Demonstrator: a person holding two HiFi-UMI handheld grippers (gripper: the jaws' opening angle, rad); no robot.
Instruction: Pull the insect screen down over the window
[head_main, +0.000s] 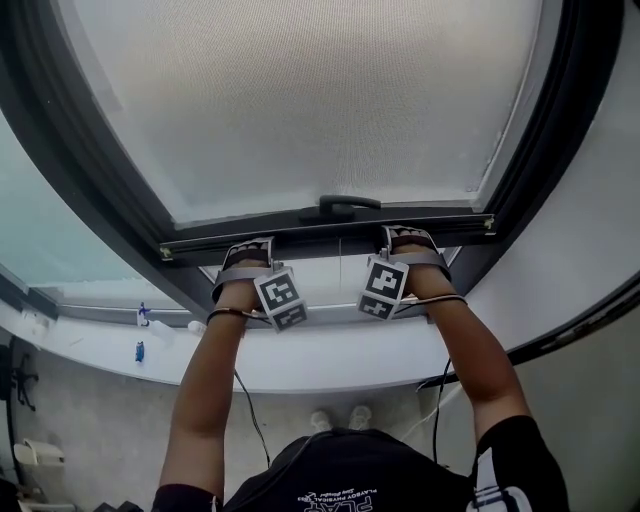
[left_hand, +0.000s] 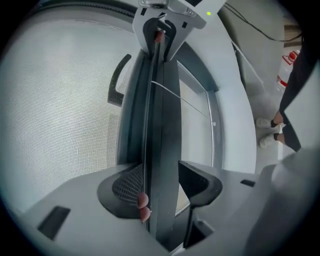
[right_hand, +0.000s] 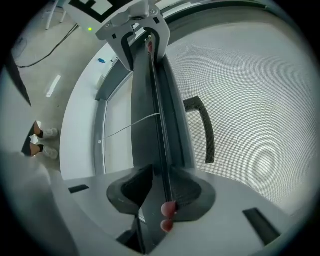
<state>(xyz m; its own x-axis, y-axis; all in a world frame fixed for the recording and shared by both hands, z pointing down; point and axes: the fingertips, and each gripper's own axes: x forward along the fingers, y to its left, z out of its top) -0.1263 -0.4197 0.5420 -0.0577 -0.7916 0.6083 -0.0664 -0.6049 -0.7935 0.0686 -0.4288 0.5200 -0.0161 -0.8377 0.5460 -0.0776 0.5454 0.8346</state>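
Grey floor (head_main: 90, 420), white sill (head_main: 330, 360), one window (head_main: 70, 160). One screen (head_main: 320, 100) covers most of it. My left tool (head_main: 247, 248) and right tool (head_main: 405, 238) both squeeze its one bar (head_main: 320, 228).

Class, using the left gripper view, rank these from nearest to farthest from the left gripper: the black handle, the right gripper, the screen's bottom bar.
1. The bottom bar: nearest, gripped between the jaws of the left gripper.
2. The black handle: left of the bar, partway along it.
3. The right gripper: farthest, clamped on the bar beyond the handle, at the view's top.
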